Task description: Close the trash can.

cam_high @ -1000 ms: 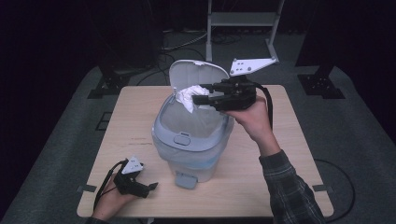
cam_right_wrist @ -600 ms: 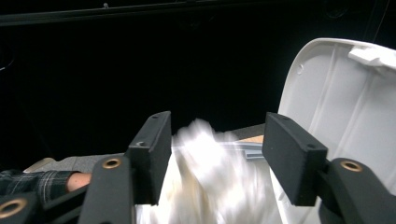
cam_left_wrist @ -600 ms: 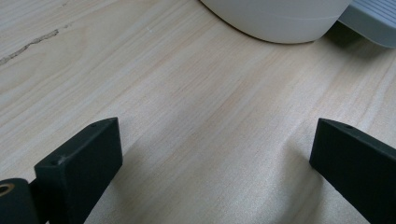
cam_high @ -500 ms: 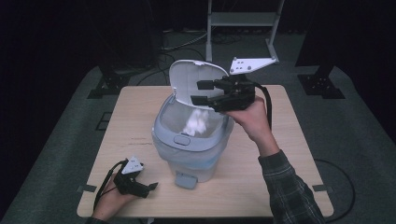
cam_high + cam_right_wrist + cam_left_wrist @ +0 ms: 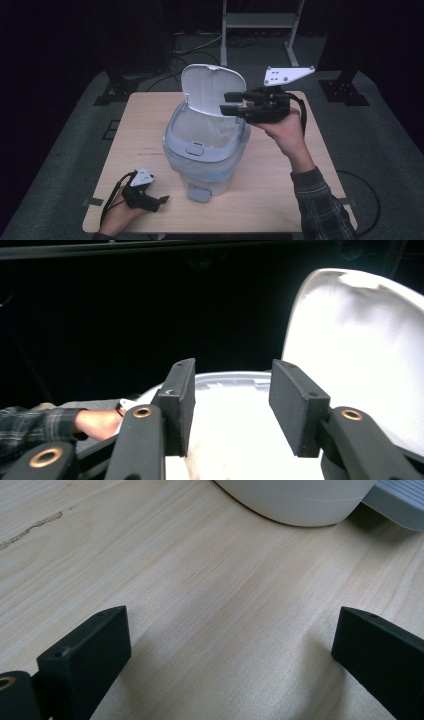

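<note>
A pale blue-grey pedal bin (image 5: 200, 150) with a white liner stands mid-table, its white lid (image 5: 212, 90) raised upright. My right gripper (image 5: 225, 103) hovers level over the bin's right rim and points left toward the lid. Its jaws have just been closing, nothing is between them, and a gap remains. In the right gripper view, that gripper (image 5: 230, 400) faces the lid (image 5: 360, 350) above the bin's rim (image 5: 225, 377). My left gripper (image 5: 161, 200) rests on the table at the front left. It stands wide open (image 5: 230, 645) over bare wood, near the bin's base (image 5: 300, 502).
The bin's grey foot pedal (image 5: 198, 193) sticks out toward the front edge of the wooden table (image 5: 280, 200). A metal stand (image 5: 260, 20) and cables lie on the dark floor behind. A hand and plaid sleeve (image 5: 75, 425) sit beyond the bin.
A second ago my right gripper held a white crumpled wad over the bin. Half a second ago the wad lay inside. Now the gripper has drawn right with nothing in it.
</note>
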Action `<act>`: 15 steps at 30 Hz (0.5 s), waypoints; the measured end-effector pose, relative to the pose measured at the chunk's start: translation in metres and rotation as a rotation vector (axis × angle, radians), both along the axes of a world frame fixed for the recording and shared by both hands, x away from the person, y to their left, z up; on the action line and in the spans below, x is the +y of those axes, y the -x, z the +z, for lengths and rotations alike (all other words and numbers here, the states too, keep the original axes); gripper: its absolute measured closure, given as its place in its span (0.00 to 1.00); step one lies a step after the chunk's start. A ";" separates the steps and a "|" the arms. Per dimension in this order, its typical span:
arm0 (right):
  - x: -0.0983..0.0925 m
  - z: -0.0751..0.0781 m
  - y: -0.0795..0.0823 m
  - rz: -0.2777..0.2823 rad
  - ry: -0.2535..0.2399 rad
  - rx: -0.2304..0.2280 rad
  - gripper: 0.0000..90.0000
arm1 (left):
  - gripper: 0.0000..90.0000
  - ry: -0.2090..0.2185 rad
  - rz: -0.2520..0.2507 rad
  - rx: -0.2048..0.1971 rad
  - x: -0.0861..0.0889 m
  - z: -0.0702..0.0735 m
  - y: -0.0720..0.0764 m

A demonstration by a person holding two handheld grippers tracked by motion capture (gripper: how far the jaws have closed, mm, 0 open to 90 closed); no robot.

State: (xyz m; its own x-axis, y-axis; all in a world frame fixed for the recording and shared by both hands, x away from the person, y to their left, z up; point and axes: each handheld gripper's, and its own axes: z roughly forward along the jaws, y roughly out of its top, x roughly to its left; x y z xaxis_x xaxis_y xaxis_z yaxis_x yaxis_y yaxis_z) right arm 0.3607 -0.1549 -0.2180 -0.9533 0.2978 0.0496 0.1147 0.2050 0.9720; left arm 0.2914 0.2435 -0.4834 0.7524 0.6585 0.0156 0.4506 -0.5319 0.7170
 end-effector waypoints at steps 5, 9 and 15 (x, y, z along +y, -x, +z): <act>-0.020 0.000 0.000 -0.028 -0.004 -0.014 0.74 | 0.02 0.000 0.000 0.000 0.000 0.000 0.000; -0.036 0.000 -0.001 -0.059 -0.027 -0.012 0.87 | 0.02 0.000 -0.001 0.001 0.000 0.000 0.000; -0.047 0.003 -0.006 -0.107 -0.019 -0.033 1.00 | 0.02 0.000 0.000 0.001 0.000 0.000 0.000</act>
